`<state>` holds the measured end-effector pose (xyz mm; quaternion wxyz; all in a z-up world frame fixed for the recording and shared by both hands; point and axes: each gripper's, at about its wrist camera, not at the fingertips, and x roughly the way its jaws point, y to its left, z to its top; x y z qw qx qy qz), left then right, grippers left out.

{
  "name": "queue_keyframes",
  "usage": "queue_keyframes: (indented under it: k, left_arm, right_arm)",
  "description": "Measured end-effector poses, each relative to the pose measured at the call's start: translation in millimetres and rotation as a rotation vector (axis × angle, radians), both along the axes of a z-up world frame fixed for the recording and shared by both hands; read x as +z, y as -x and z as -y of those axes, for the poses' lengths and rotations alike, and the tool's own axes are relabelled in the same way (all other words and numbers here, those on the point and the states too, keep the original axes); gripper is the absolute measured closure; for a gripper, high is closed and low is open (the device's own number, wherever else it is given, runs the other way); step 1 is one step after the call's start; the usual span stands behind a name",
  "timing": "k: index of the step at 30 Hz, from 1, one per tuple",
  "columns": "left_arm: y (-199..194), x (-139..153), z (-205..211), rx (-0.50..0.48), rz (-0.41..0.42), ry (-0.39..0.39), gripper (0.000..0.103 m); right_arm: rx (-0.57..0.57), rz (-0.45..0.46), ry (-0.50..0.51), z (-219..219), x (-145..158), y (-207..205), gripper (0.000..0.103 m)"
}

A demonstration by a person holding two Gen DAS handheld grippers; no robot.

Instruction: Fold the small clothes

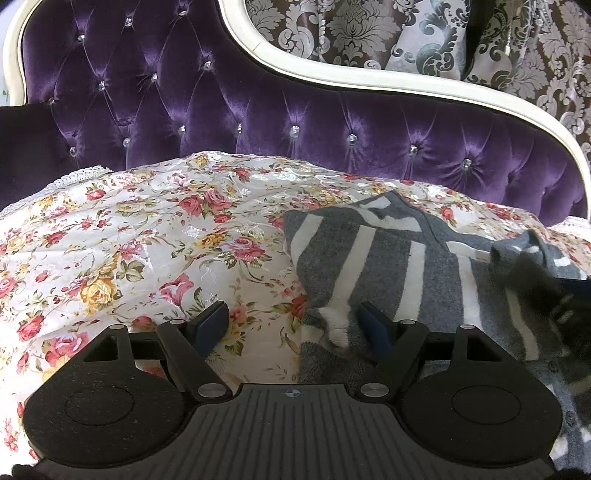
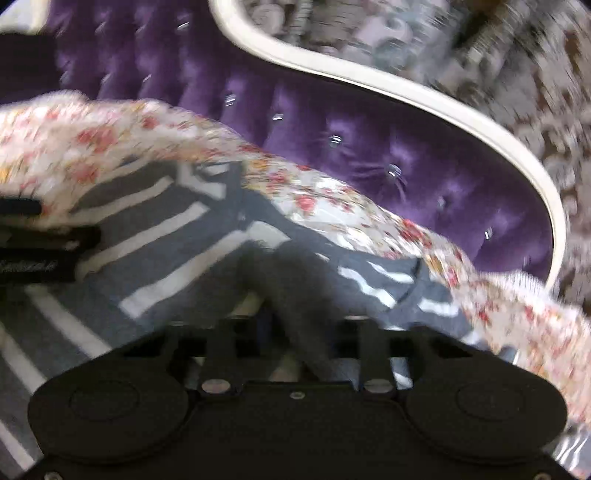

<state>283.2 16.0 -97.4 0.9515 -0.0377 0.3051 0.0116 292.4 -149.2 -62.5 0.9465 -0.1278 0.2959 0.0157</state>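
The left claw [image 1: 291, 321] stood open over the bed, one blue-padded finger [image 1: 211, 322] above the floral bedspread [image 1: 147, 236] and the other finger [image 1: 375, 326] resting at the near left edge of the grey-and-white striped garment [image 1: 369, 258]; whether that pad pressed on the cloth could not be determined, and nothing was clamped between the two. The bedspread, cream with pink and yellow roses, covered the left and centre of the left wrist view, with a lace trim [image 1: 88, 173] at its far left border. Behind it rose the purple tufted headboard [image 1: 258, 110] set with crystal buttons and edged by a cream curved frame [image 1: 332, 74], beyond which hung a grey damask curtain [image 1: 406, 33]. The striped garment lay spread on the bedspread to the right of centre, its stripes running away from the camera, with a raised fold [image 1: 524, 254] at its right side. The right wrist view was blurred by motion. In it the right claw [image 2: 295, 332] was closed, and a dark grey fold of the striped garment [image 2: 291, 280] ran up from between its fingers, so the claw appeared to be gripping the cloth; the pads themselves were not visible. The rest of the garment stretched leftward across the bedspread [image 2: 369, 210], and a part of the left gripper's black body [image 2: 37, 243] showed at the left edge.
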Motion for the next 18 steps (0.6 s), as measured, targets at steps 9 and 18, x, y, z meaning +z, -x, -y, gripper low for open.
queue_keyframes:
  k: [9, 18]
  left_arm:
    - [0, 0, 0, 0.000, 0.000, -0.002, 0.026]
    - [0, 0, 0, 0.000, 0.001, -0.003, 0.026]
  right_arm:
    - [-0.244, -0.034, -0.346, 97, 17, 24, 0.080]
    - [-0.326, -0.098, -0.516, 158, 11, 60, 0.045]
